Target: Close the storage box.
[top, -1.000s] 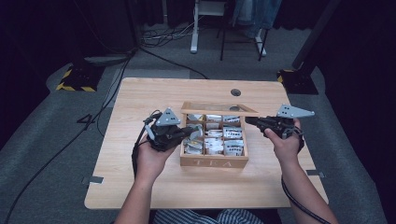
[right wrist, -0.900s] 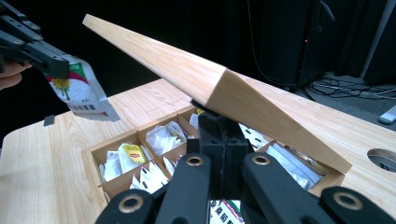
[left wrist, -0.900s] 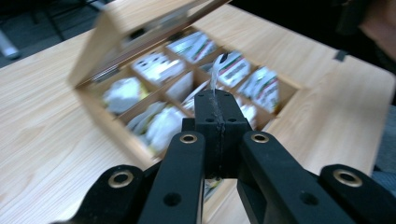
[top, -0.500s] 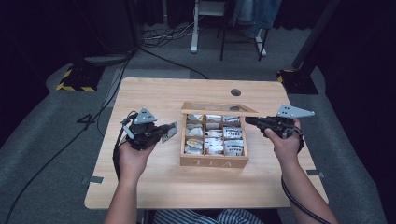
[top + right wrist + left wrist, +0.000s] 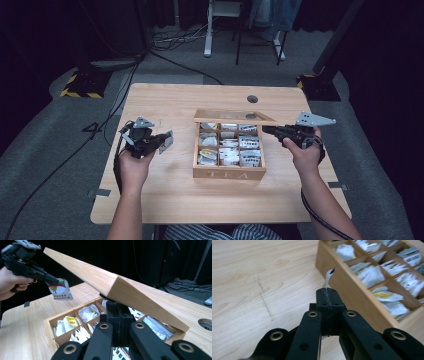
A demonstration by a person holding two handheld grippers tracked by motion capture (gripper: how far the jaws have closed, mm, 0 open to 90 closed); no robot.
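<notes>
A wooden tea box (image 5: 228,172) stands mid-table, its compartments packed with tea bags. My left gripper (image 5: 164,140) hovers left of the box, shut on a white tea bag (image 5: 168,142). In the left gripper view the bag (image 5: 328,277) sticks up edge-on from the closed jaws (image 5: 327,293), beside the box wall (image 5: 337,272). My right gripper (image 5: 267,130) is at the box's right rear corner with its jaws together under the raised lid (image 5: 235,116). In the right gripper view the lid (image 5: 105,280) rests tilted on the jaw tips (image 5: 117,305), and the hanging bag (image 5: 60,289) shows beyond.
Bare wooden tabletop (image 5: 165,105) lies left of and behind the box. A round cable hole (image 5: 252,99) is in the table behind the box. Chair legs and cables are on the floor beyond the table's far edge.
My left gripper has pulled away from the box's left column, leftwards over the bare table, carrying the tea bag. The right gripper and lid have stayed put.
</notes>
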